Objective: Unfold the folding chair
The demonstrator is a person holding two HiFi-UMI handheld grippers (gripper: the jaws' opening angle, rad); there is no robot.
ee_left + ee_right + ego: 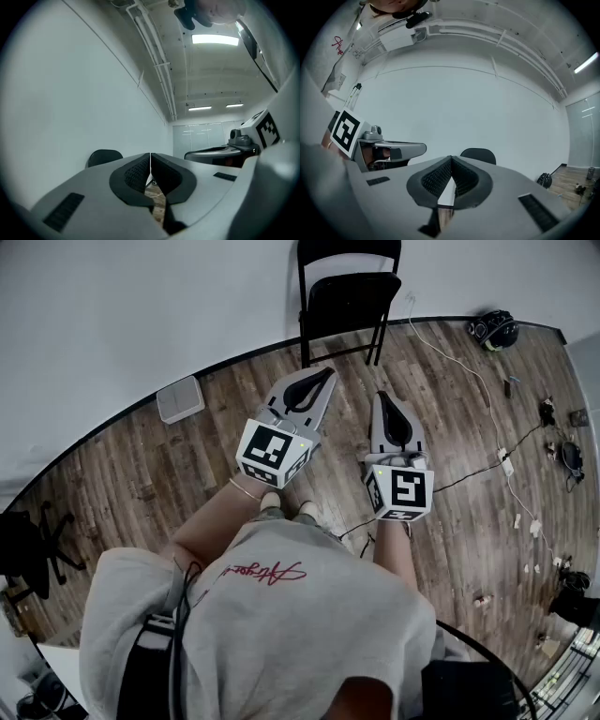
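A black folding chair [347, 296] stands on the wood floor against the white wall, straight ahead of me. Its dark seat panel faces me, and I cannot tell how far it is folded. My left gripper [323, 376] and right gripper [382, 397] are held side by side in the air, pointing at the chair and well short of it. Both are shut with nothing between the jaws. The chair's rounded back [104, 157] peeks over the left gripper [150, 157] in its own view. In the right gripper view the chair's back [478, 154] shows above the right gripper [451, 161].
A white flat box [180, 399] lies on the floor by the wall at left. Cables [469, 371] and a power strip [506, 463] run along the floor at right, with a black bundle [494, 329] near the wall. A black office chair [33, 549] stands at far left.
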